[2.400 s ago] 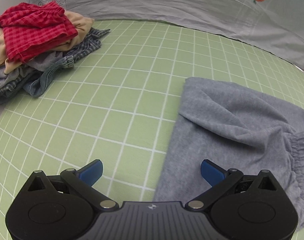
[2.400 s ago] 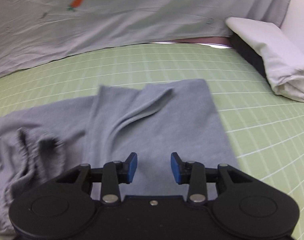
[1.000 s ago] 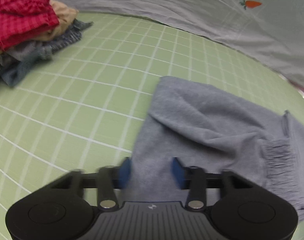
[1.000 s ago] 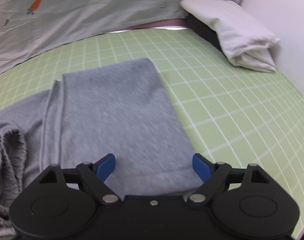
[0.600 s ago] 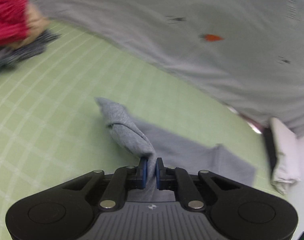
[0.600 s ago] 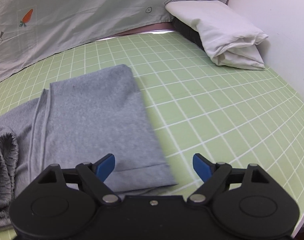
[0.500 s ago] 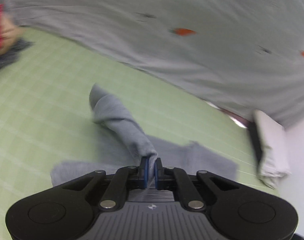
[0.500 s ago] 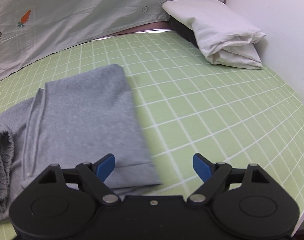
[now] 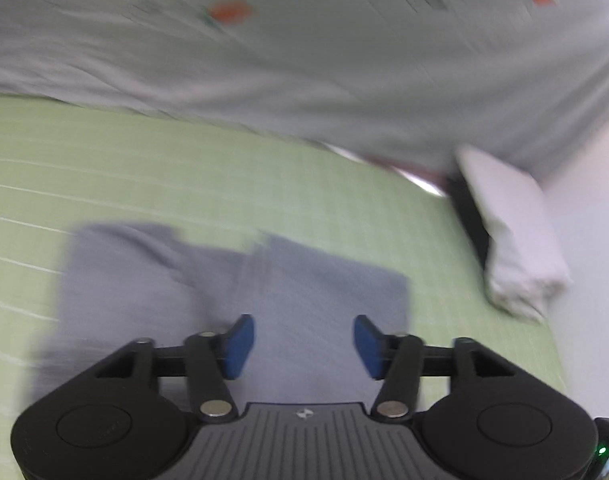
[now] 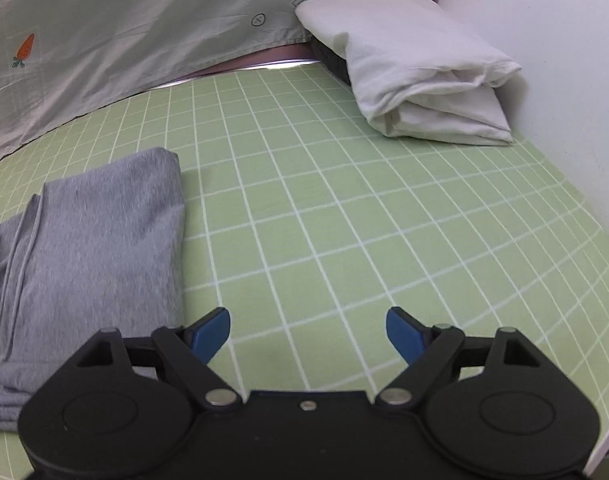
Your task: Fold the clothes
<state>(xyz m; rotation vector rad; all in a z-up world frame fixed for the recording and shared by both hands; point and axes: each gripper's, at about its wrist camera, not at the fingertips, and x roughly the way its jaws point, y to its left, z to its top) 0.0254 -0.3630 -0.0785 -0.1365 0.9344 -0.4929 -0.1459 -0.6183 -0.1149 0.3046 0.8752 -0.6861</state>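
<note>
Bedroom: checked bedsheet (image 10: 344,208), pillow (image 10: 416,68)

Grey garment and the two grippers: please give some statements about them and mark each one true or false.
1. The left gripper is shut on the grey garment. False: its jaws stand open with nothing between them.
2. The right gripper is open. True.
3. The garment lies on the green sheet. True.
4. The right gripper sits over the middle of the garment. False: it is over bare sheet, with the garment to its left.
5. A white pillow lies by the wall. True.
</note>
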